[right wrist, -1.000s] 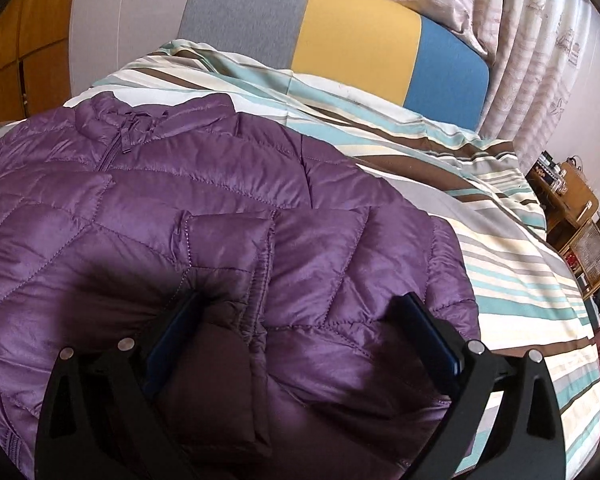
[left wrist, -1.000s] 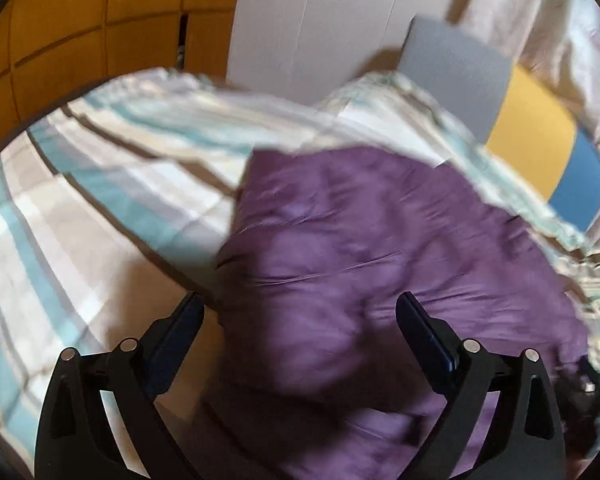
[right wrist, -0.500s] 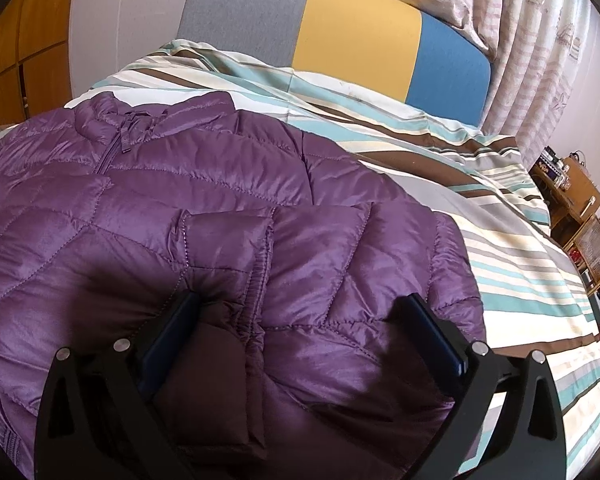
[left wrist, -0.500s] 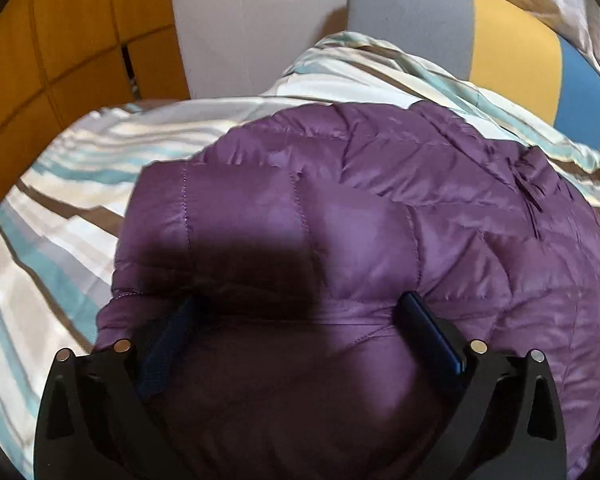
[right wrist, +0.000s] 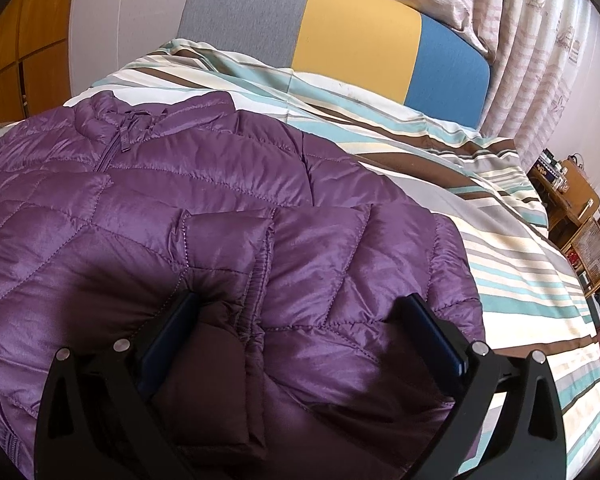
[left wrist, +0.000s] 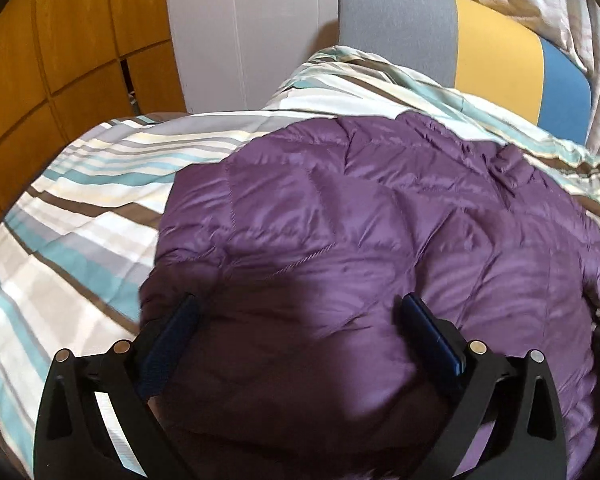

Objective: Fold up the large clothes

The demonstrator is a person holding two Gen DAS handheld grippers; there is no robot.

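Purple quilted puffer jacket (right wrist: 204,208): lies spread flat on the striped bedspread (right wrist: 512,272), collar and zip end toward the headboard (right wrist: 356,36), which has grey, yellow and blue panels. One sleeve (right wrist: 228,280) is folded across the jacket's front, cuff elastic showing. Left gripper (left wrist: 300,320): over the jacket's left side near its edge, jaws spread wide, nothing between them. Right gripper (right wrist: 300,312): over the jacket's right side above the folded sleeve, jaws likewise wide apart and empty. Wooden cabinet panels (left wrist: 60,40) stand beyond the jacket's left side; pale patterned curtains (right wrist: 532,40) hang behind the headboard; a wooden side unit (right wrist: 580,216) stands beyond the jacket's right side.
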